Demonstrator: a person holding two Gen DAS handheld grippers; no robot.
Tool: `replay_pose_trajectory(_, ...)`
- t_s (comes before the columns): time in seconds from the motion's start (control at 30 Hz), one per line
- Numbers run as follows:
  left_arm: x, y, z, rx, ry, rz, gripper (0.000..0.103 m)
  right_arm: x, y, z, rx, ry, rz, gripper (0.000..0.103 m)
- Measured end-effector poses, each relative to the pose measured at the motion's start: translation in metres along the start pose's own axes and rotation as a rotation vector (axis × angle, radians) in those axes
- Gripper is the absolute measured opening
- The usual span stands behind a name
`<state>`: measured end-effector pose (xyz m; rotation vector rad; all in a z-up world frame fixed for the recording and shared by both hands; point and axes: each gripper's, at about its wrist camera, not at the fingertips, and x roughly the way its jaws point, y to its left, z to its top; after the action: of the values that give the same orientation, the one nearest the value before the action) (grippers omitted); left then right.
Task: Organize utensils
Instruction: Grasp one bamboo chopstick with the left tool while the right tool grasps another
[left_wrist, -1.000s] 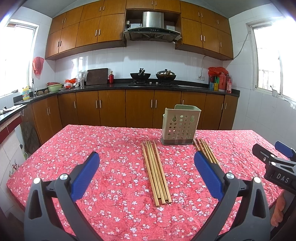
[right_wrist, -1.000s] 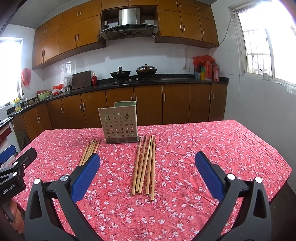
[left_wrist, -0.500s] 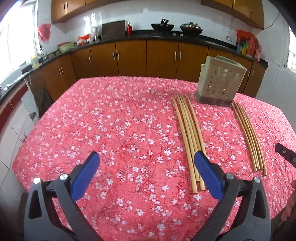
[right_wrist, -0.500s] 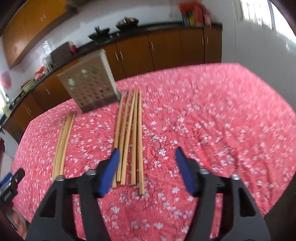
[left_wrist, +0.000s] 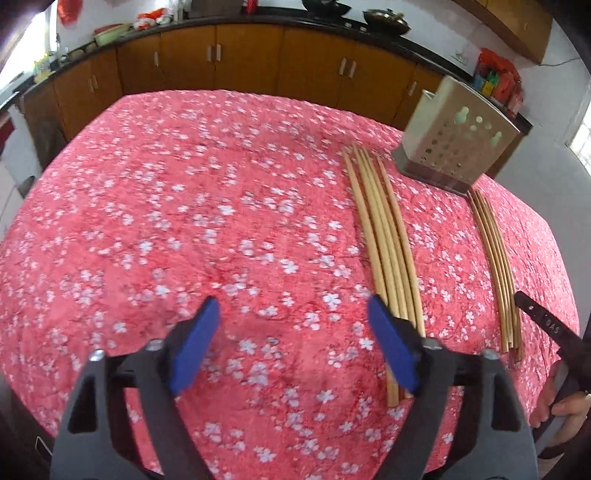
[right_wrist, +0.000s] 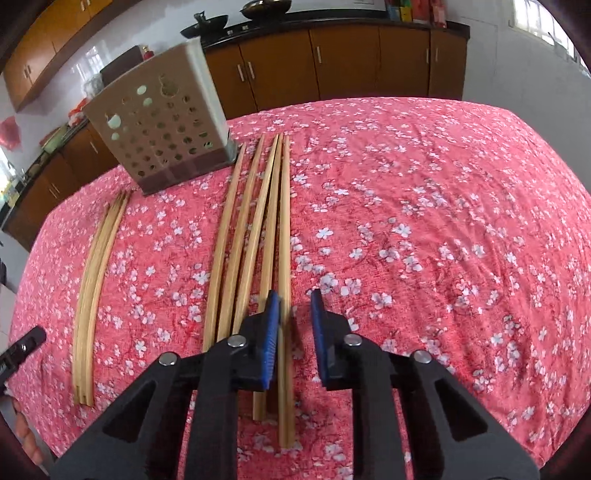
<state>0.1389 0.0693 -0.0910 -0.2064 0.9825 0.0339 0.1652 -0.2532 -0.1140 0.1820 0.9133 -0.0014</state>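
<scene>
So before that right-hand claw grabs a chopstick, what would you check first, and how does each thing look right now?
1. Right gripper lined up over one chopstick: ok, the outermost chopstick of the spread group runs between its blue pads.
2. Only one chopstick in the gap: cannot tell, the neighbour lies very close.
3. Jaws wide enough to close on it: ok, narrowed but a gap remains.
4. Holder upright and ready: ok, standing at the far end of the chopsticks.
5. Left gripper out of the way: ok, open and empty, beside the other bundle of chopsticks.
6. Tablecloth flat under the chopsticks: ok.
</scene>
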Motion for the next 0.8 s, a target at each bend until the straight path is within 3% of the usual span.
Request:
replay_pose_trajectory(0.03,0.002,-0.002,0.001,0.006,0.006,-0.01,0.07,0.001,0.001,0.0,-0.01,-0.007,-0.014,0.009)
replay_pose_trajectory(0.17,0.011,-0.017,0.003,0.046,0.022,-0.056,0.055,0.0,-0.007,0.002,0.012,-0.03,-0.064,0.008)
replay_pose_trajectory(0.4,0.026,-0.042,0.006,0.11,0.05,-0.103,0.031,-0.004,-0.014,0.002,0.016,-0.037,-0.074,0.008)
replay_pose_trajectory(0.57,0.035,-0.046,0.005,0.13,0.06,-0.073,0.022,-0.002,-0.013,0.002,0.012,-0.034,-0.076,0.008)
replay_pose_trajectory(0.63,0.037,-0.046,0.007,0.135,0.059,-0.033,0.009,-0.002,-0.013,0.001,0.007,-0.032,-0.078,0.008)
replay_pose_trajectory(0.8,0.045,-0.039,0.02,0.137,0.051,0.021,0.008,0.0,-0.009,0.001,-0.019,-0.025,-0.077,0.009)
